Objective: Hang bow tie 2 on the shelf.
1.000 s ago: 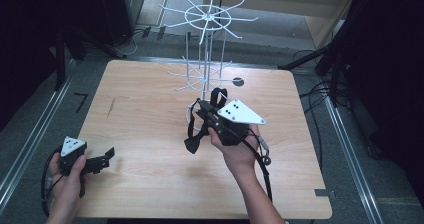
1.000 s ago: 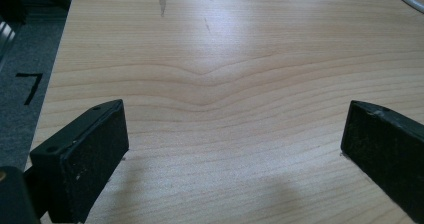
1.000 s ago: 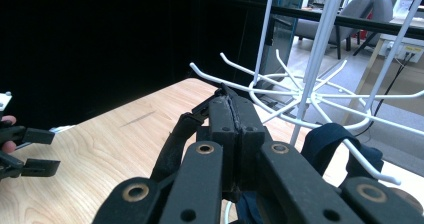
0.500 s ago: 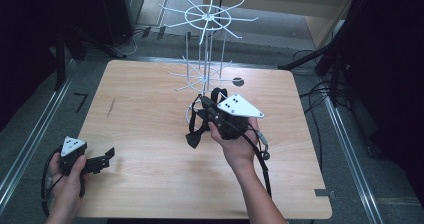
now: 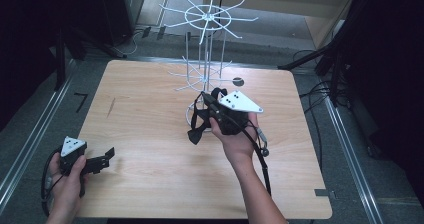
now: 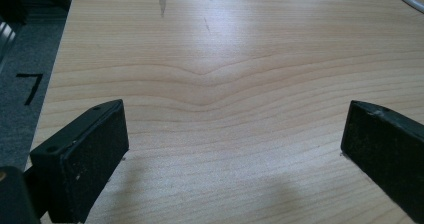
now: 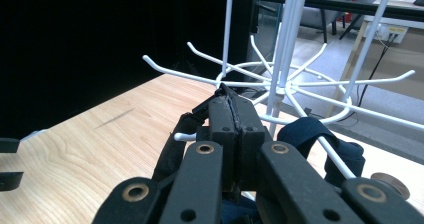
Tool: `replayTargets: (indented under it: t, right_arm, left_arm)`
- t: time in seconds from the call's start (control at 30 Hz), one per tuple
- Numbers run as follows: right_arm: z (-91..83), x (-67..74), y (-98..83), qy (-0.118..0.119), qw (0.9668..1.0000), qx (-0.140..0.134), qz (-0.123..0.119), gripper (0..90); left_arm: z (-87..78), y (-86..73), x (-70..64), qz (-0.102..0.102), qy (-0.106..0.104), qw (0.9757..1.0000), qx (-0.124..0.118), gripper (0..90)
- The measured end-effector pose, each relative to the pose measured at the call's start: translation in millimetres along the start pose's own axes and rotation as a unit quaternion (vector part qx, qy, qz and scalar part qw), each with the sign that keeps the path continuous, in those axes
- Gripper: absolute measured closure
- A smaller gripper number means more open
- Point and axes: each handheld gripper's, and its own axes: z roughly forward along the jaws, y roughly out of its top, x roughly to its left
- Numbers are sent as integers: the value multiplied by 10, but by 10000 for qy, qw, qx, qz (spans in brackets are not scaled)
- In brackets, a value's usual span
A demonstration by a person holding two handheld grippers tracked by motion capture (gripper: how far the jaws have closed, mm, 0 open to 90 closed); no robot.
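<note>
Dark walls and grey floor surround a pale wooden table (image 5: 150,184). At its twelve o'clock edge stands a white wire rack (image 5: 205,49) with hooked arms on two tiers. The right gripper (image 5: 205,103), at the table's centre, points toward eleven o'clock at the rack's foot, its jaws pressed together on a dark strap (image 5: 196,129) that hangs in a loop below them. In the right gripper view the strap (image 7: 320,134) also drapes over a lower rack arm (image 7: 330,156). The left gripper (image 5: 107,156) rests at the table's seven o'clock corner, pointing toward three o'clock, its jaws wide apart over bare wood.
</note>
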Motion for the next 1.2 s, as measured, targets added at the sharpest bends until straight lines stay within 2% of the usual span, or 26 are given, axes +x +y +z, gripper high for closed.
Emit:
replayTargets:
  t: [0.57, 0.67, 0.73, 1.0, 1.2]
  right_arm:
    - [135, -43, -85, -203, 9997, 92, 110, 900]
    - [144, -48, -115, -219, 9996, 96, 137, 900]
    - [146, -55, -131, -229, 9996, 81, 142, 900]
    - [152, -72, -193, -280, 9994, 65, 194, 891]
    - [176, -85, -277, -241, 9994, 138, 229, 822]
  left_arm:
    - [-5, -2, -1, -4, -18, 10000, -7, 0]
    - [-9, -3, -4, 4, -9, 10000, -44, 0]
    - [-18, -4, -9, 7, 36, 9999, -151, 0]
    - [-15, -2, -32, 95, -135, 9996, -227, 0]
    - [-12, -4, -46, 133, -188, 9994, -247, 0]
